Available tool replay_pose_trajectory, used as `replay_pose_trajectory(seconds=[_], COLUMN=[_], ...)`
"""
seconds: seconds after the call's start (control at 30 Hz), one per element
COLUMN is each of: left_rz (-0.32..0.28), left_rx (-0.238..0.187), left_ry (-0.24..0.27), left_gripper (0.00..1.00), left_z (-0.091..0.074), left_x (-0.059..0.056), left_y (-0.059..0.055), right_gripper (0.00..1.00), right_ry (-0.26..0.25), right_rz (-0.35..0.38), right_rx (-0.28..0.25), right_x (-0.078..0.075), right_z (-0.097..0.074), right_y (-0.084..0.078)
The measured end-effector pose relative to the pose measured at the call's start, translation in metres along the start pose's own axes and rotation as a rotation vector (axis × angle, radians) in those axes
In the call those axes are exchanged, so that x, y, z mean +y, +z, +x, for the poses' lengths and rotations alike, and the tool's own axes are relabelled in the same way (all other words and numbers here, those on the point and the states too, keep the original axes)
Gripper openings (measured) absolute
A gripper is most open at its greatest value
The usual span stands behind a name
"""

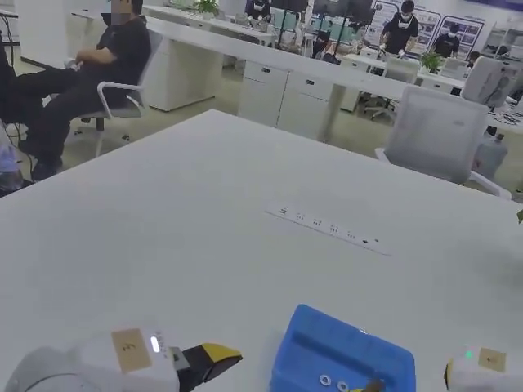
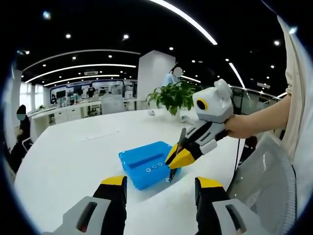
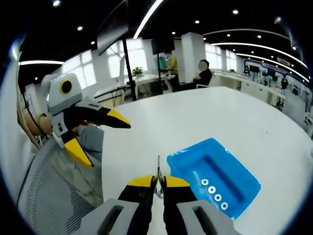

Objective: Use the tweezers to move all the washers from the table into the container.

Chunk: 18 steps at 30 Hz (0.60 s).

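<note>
Evidently the task is well along: in the right gripper view, four small silver ring-shaped washers [image 3: 211, 189] lie in a slanting row inside the shallow blue rectangular plastic container [image 3: 230, 169]. The container sits at the lower right of that frame on the broad white tabletop [image 3: 195, 112]. The right hand-held gripper [image 3: 159, 182] rises from the bottom centre of the same view with its yellow-tipped jaws pressed together on the thin dark metal tweezers [image 3: 158, 169]. The tweezers' tips point up the frame just left of the container's near corner, seemingly over the tabletop and not over the blue floor. Whether they carry a washer is too small to tell. In the left gripper view, the left hand-held gripper [image 2: 162, 185] stands at the bottom of the frame, jaws spread wide with nothing between them, near the container but apart from it. There the tweezers hang down by the container's right-hand edge. In the head view the container lies at the bottom centre, with one gripper low on its left and the other low on its right. Most of the moving looks done. What may remain is any washer left on the tabletop, which would be too small to tell here, and dropping in whatever the tweezers may be carrying.
</note>
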<state>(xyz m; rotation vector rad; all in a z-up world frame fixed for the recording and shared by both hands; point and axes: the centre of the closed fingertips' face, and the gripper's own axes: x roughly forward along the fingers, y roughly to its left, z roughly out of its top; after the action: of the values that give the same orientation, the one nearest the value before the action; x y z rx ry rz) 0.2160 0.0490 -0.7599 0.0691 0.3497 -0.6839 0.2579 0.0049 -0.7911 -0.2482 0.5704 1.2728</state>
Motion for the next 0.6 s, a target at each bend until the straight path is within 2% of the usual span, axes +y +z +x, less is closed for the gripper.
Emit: replay_pose_trajectory(seconds=[0.17,0.33,0.6], left_rz=[0.003,0.003,0.0], left_rx=[0.003,0.003,-0.001], left_ry=[0.0,-0.001,0.0], left_gripper=[0.55,0.55,0.55], left_z=[0.0,0.0,0.0], left_x=[0.0,0.0,0.0], left_y=[-0.001,-0.001,0.0], right_gripper=[0.03,0.03,0.03], right_ry=[-0.003,-0.01,-0.025], right_rz=[0.03,0.075,0.088], right_rx=[-0.036,-0.079,-0.101], right_x=[-0.003,-0.014,-0.028], right_z=[-0.001,-0.004,-0.005], right_y=[0.009,0.021,0.033])
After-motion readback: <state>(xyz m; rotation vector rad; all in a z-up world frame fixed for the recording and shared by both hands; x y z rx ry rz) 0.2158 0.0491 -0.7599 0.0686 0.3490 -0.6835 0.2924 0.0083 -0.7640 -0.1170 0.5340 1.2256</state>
